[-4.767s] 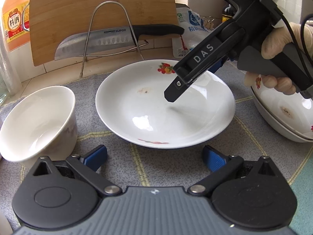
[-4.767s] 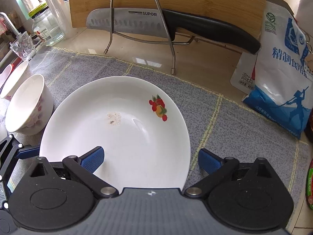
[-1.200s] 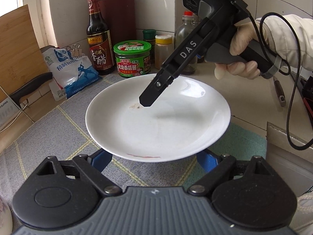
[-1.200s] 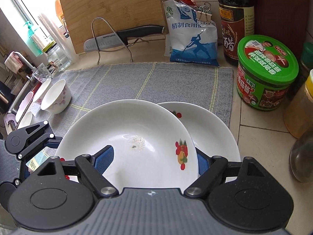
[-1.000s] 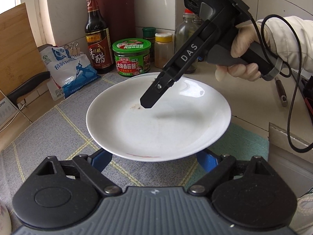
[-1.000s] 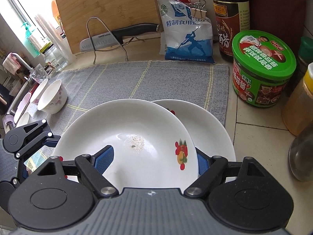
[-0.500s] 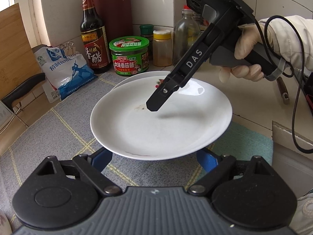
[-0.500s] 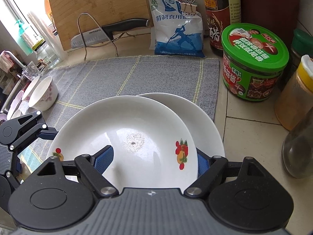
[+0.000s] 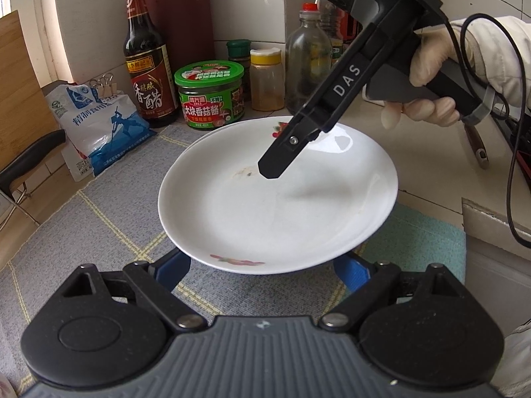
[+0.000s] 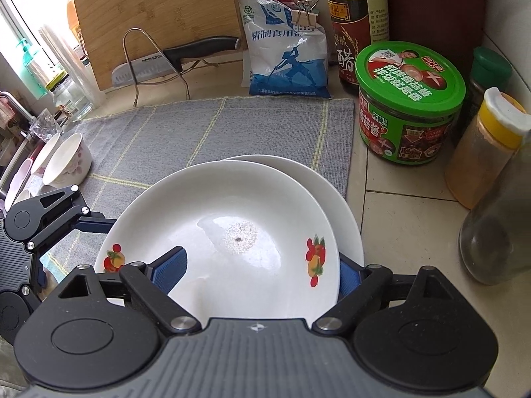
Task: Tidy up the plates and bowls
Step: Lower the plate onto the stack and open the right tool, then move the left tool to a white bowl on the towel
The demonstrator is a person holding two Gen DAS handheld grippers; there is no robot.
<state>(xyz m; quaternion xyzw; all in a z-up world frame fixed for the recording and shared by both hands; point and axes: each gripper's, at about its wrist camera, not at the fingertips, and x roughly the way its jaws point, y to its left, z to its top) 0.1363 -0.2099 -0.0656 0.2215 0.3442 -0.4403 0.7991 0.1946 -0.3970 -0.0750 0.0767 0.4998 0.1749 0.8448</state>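
Plates sit stacked in the lower middle of both views: the top plate point(image 10: 232, 232), white with small fruit prints, lies on a second plate point(image 10: 335, 192) whose rim shows behind and to the right of it. The stack rests at the right edge of a grey mat point(image 10: 205, 129) on the table point(image 10: 408, 205).

The right hand-held gripper point(image 10: 262, 272) straddles the top plate's near rim, one blue pad inside the dish at the lower left and the other outside the rim at the lower right. Its jaws have just been opening; they stand spread, and the inner pad is clear of the rim. In the left wrist view a gloved hand point(image 9: 431, 76) holds it from the upper right.

The left hand-held gripper point(image 9: 262, 268) is spread wide too, its blue pads low on either side of the stack's near edge; whether they touch it I cannot tell.

Behind the stack stand a green-lidded jar point(image 10: 408, 99), a dark bottle point(image 10: 355, 16), a blue and white bag point(image 10: 285, 49) and a yellow-capped jar point(image 10: 488, 146). At the far left of the right wrist view a small bowl point(image 10: 66, 159) sits on the mat.
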